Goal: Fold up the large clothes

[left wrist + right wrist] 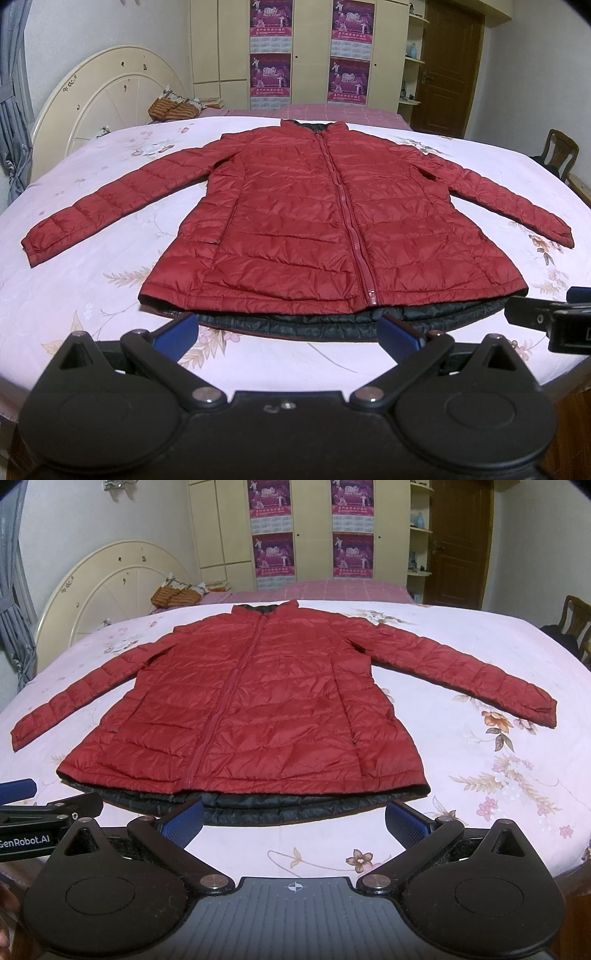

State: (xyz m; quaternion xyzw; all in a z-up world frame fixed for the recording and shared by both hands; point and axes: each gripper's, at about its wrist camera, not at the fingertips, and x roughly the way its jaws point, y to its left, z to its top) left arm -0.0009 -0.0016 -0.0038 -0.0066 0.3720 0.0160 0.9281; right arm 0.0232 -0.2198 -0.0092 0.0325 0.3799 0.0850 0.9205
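Note:
A red quilted puffer jacket [295, 218] lies flat on the bed, zipped, face up, collar at the far side, both sleeves spread outward. Its black lining shows under the near hem [295, 323]. It also shows in the right wrist view [240, 709]. My left gripper [291, 336] is open and empty, hovering just in front of the hem's middle. My right gripper [295, 821] is open and empty, in front of the hem's right half. Each gripper shows at the edge of the other's view: the right one [554, 314] and the left one [37, 812].
The bed has a pink floral sheet [92, 295] and a cream round headboard [110, 96] at the far left. A striped bag [173, 109] lies near the pillows. A wardrobe with posters [310, 51], a brown door [450, 66] and a wooden chair [557, 153] stand beyond.

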